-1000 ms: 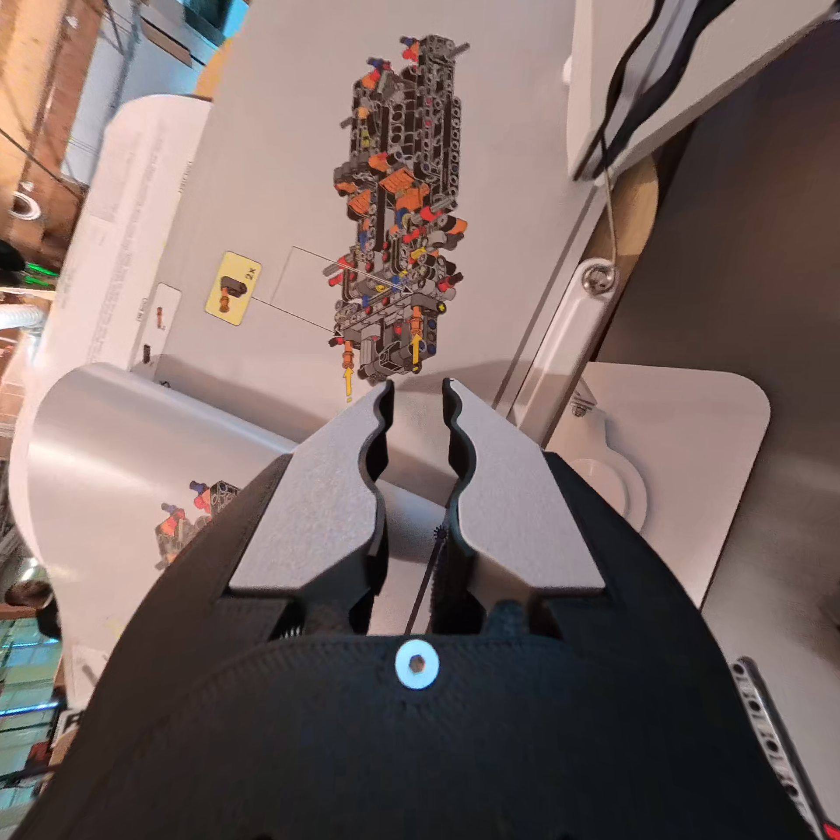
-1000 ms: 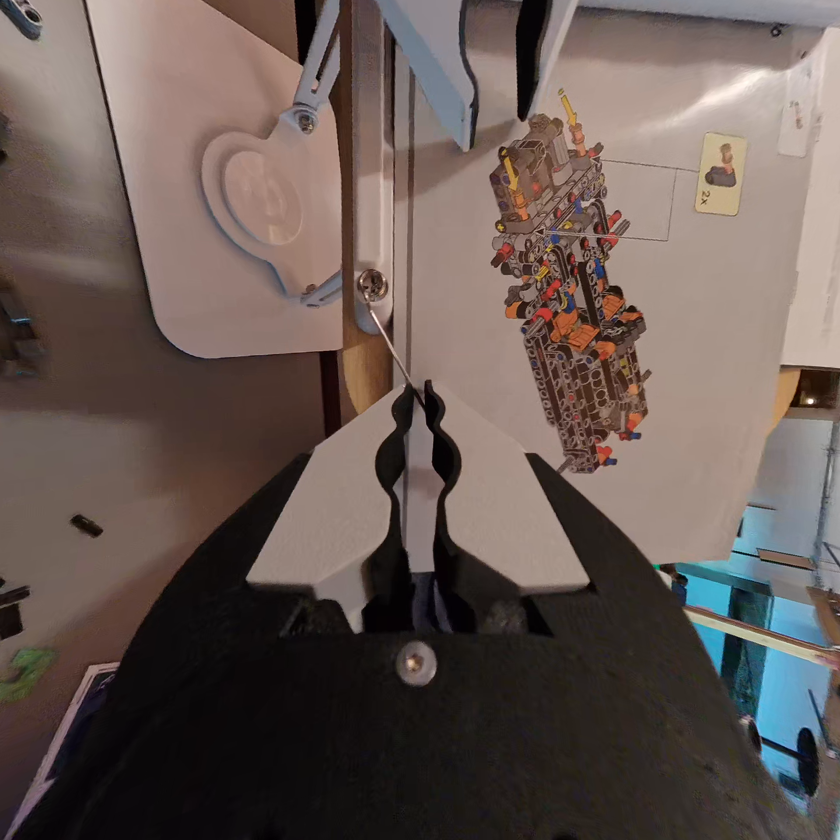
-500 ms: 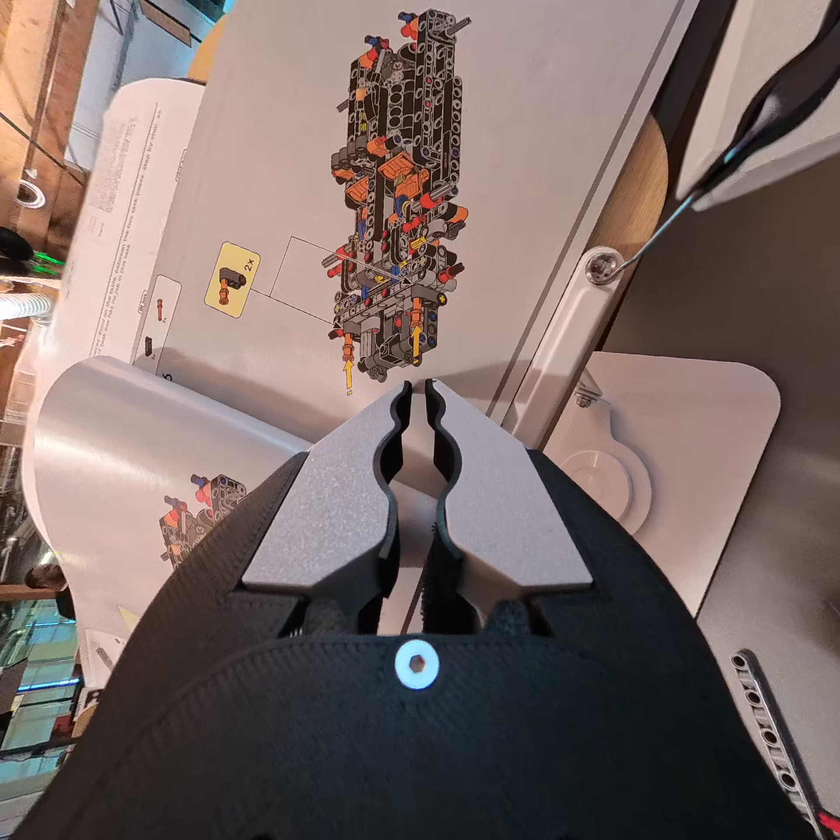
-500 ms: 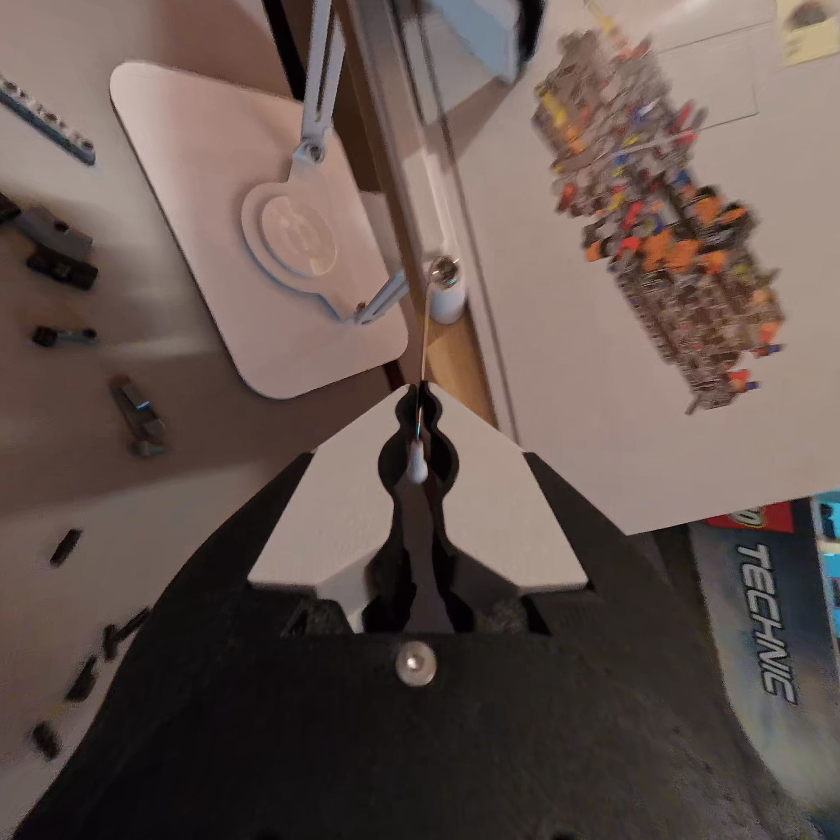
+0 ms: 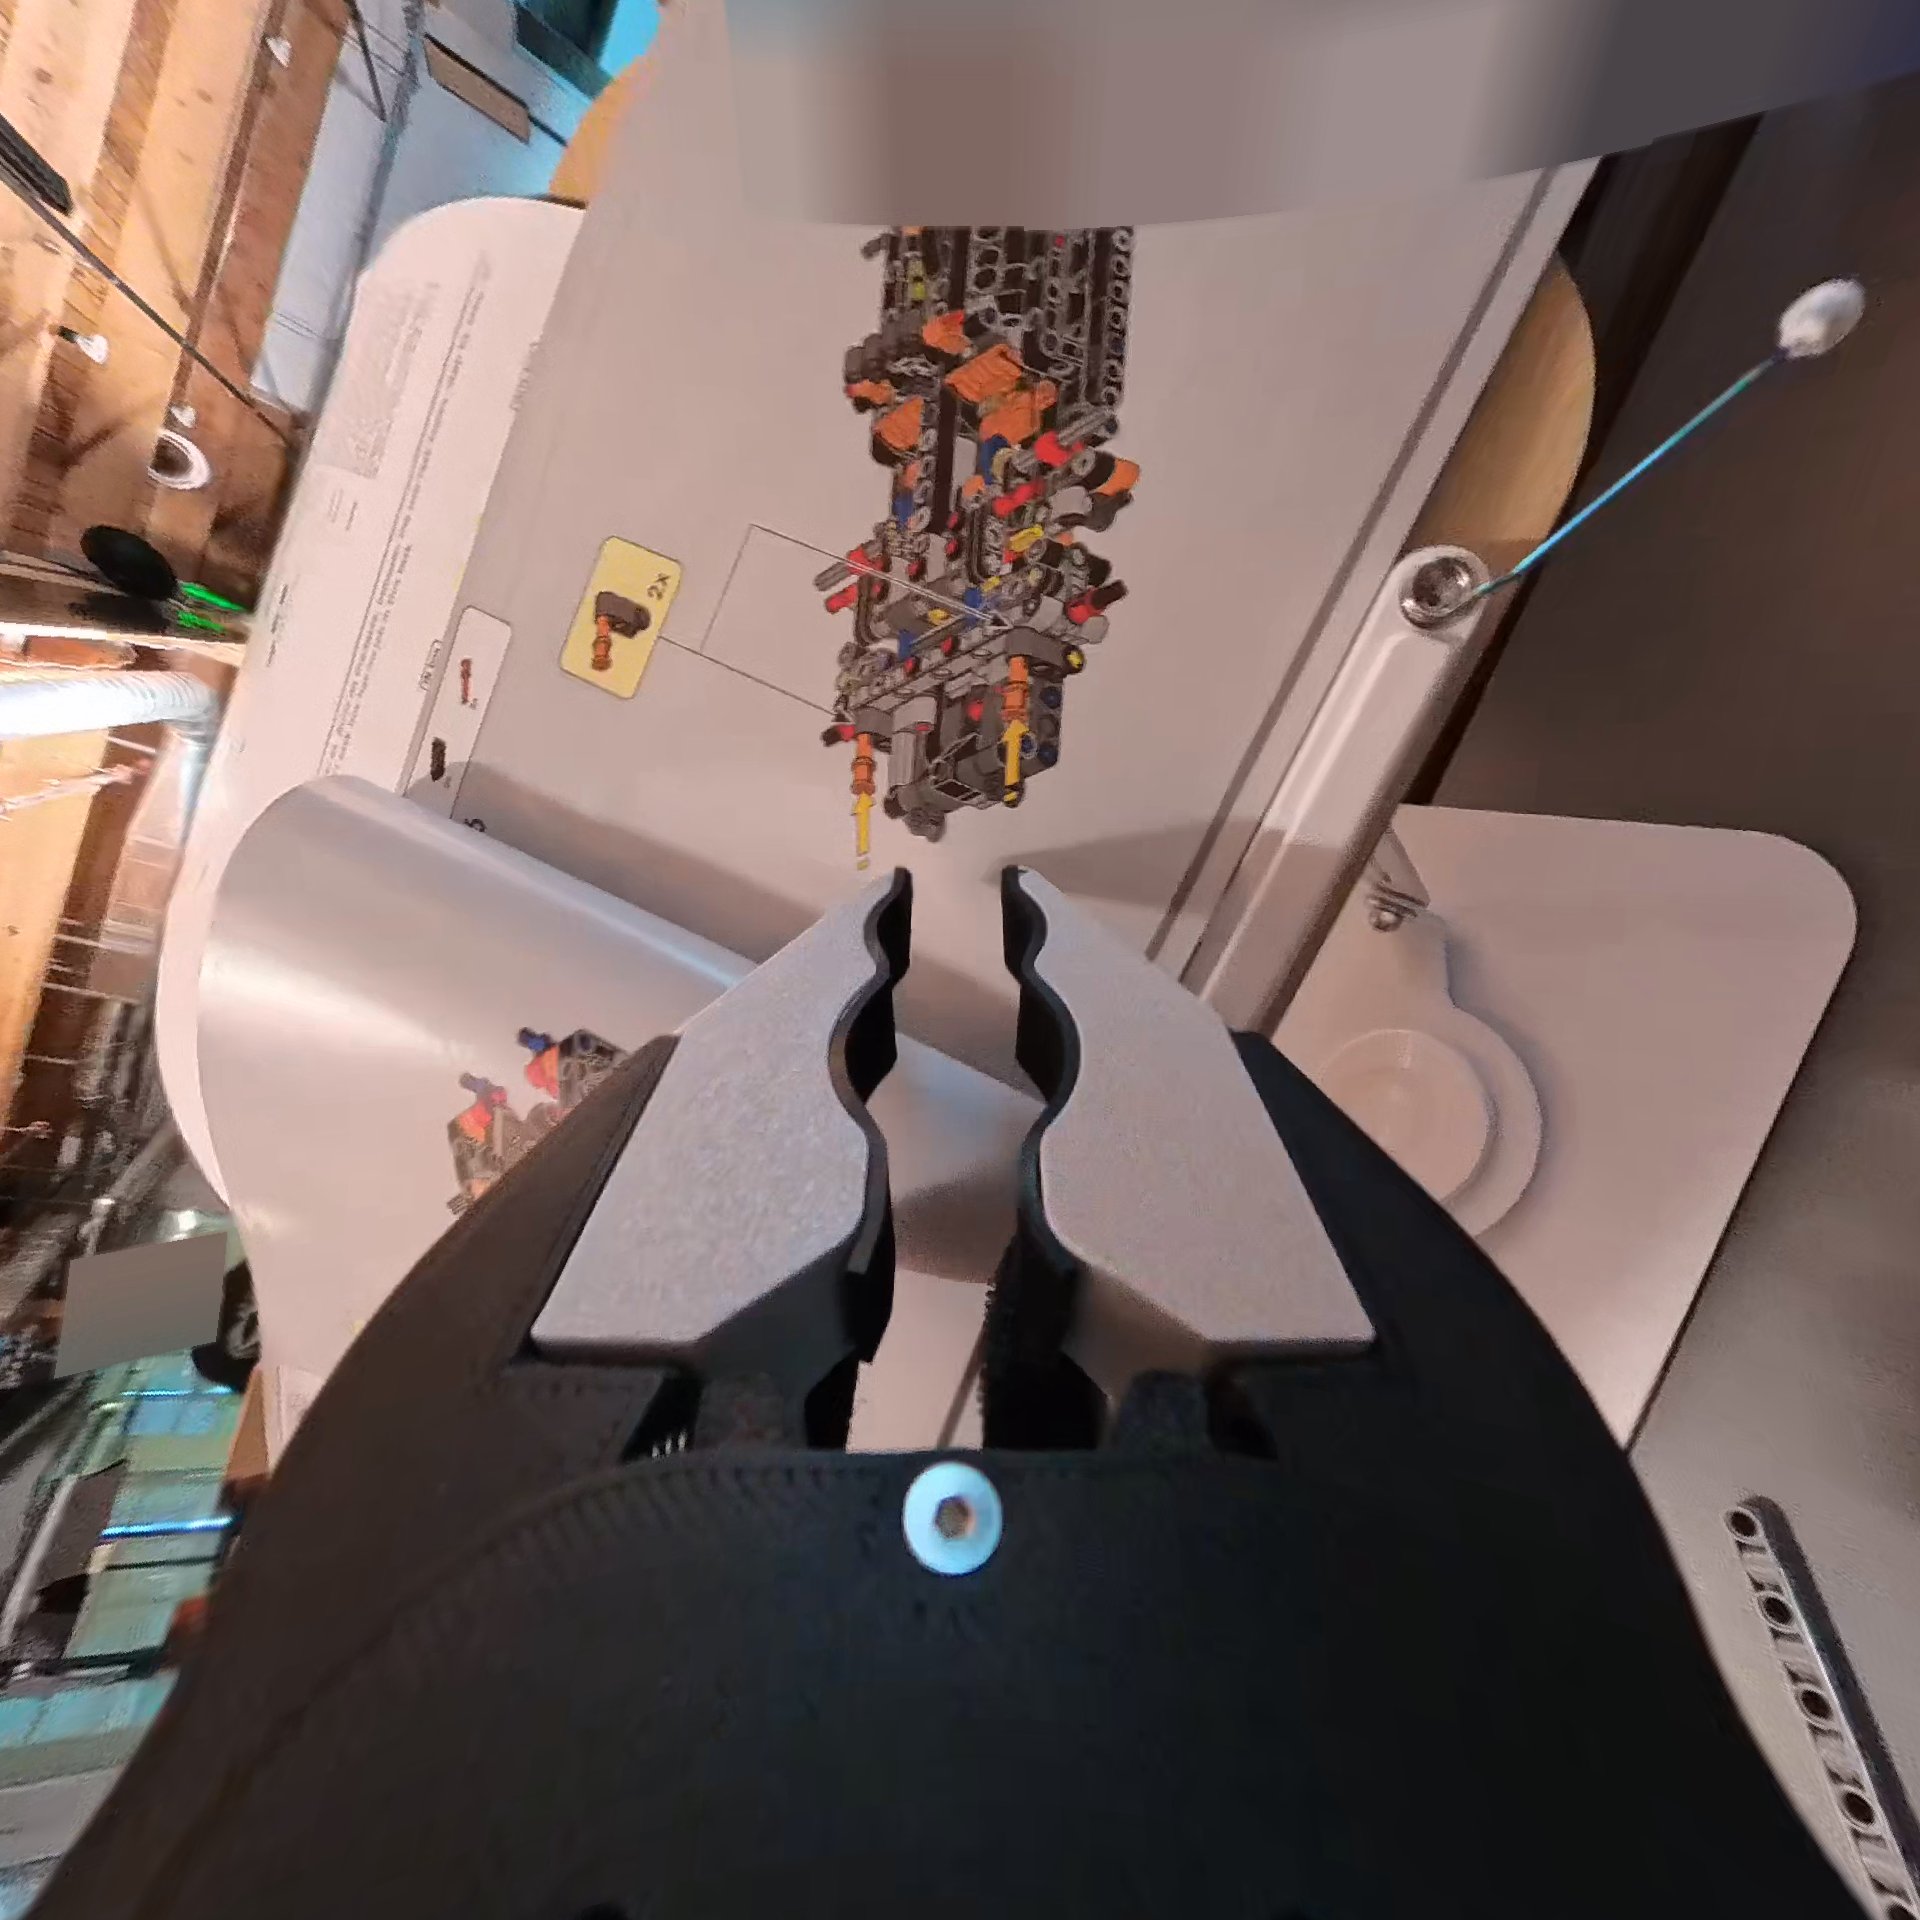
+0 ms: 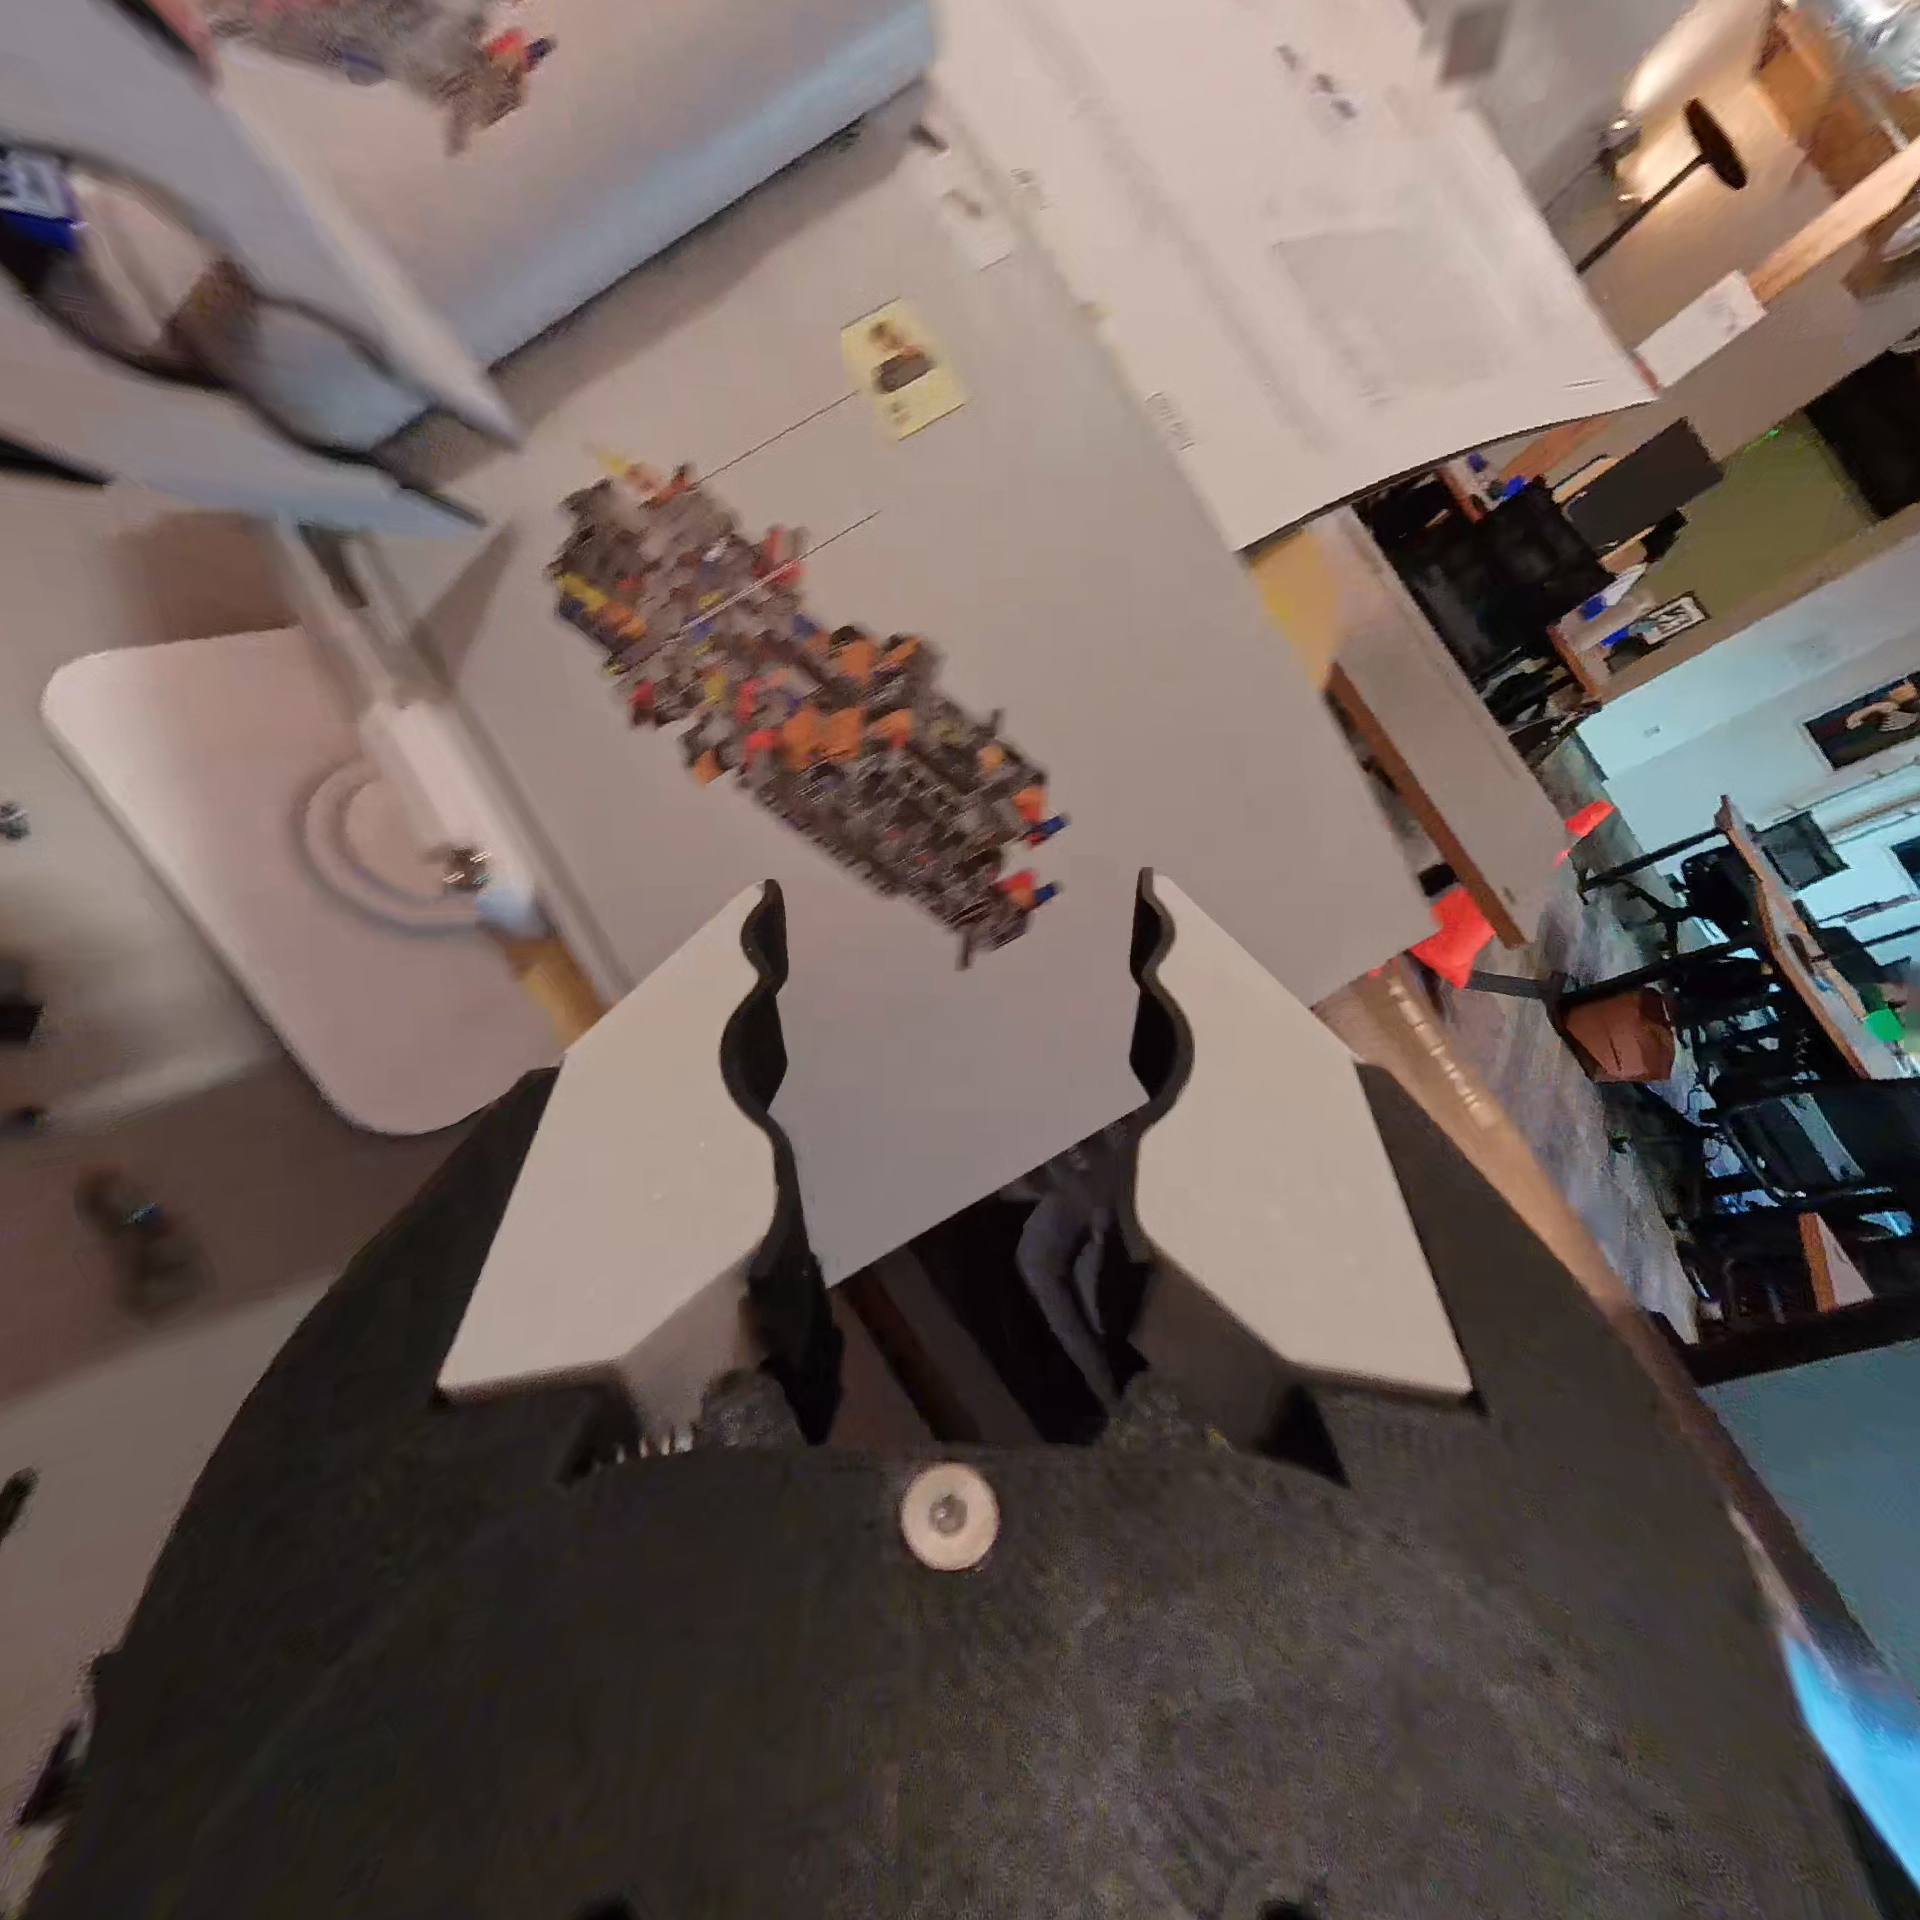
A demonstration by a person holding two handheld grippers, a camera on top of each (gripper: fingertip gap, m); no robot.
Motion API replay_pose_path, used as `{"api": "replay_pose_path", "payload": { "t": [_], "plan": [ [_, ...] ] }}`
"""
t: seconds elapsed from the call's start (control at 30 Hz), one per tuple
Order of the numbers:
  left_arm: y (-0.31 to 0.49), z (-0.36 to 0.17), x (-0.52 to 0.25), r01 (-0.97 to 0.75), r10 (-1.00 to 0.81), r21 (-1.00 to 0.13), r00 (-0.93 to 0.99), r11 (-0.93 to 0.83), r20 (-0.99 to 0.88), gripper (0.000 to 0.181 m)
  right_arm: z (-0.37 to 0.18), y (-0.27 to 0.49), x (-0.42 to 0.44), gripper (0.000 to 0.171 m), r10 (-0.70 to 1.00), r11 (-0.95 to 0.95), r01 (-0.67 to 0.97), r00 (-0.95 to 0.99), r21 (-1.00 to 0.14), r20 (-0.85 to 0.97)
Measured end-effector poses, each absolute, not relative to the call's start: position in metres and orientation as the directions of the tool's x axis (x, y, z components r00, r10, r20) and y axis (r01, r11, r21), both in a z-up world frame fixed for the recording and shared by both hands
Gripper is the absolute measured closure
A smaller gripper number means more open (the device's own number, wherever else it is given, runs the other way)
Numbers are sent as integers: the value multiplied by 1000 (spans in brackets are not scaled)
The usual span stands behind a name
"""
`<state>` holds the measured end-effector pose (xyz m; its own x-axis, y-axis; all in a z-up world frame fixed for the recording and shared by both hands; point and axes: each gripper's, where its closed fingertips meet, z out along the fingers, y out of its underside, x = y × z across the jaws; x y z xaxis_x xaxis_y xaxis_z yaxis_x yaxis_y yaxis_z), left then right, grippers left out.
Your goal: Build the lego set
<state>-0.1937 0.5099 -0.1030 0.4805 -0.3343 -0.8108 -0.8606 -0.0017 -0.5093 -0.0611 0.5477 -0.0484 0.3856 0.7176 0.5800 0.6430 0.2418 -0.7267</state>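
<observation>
A grey tabletop (image 5: 1766, 1299) fills the right of your left wrist view, carrying a white stand base (image 5: 1621, 1039) and, lower right, a grey lego beam (image 5: 1813, 1704). Your left gripper (image 5: 954, 883) hovers slightly parted and empty below the instruction page (image 5: 727, 436) at centre. Your right gripper (image 6: 954, 896) gapes wide, empty, over the same page (image 6: 1091, 727), which looks blurred

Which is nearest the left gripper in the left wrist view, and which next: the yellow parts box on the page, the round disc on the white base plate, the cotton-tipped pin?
From the left gripper:
1. Round disc, just right, on the base plate.
2. Yellow parts box, ahead, left.
3. Cotton-tipped pin, far upper right.
</observation>
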Motion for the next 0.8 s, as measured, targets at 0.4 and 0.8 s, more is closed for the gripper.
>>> {"api": "replay_pose_path", "payload": {
  "t": [0.4, 0.8],
  "plan": [
    [511, -119, -191, -839, -333, -544, 515, -7, -790, 179, -53, 611, -76, 109, 731, 173, 688, 389, -704, 560],
    [511, -120, -190, -832, -324, -554, 522, 10, -789, 181, -47, 618, -79, 97, 743, 183, 687, 371, -703, 556]
  ]
}}
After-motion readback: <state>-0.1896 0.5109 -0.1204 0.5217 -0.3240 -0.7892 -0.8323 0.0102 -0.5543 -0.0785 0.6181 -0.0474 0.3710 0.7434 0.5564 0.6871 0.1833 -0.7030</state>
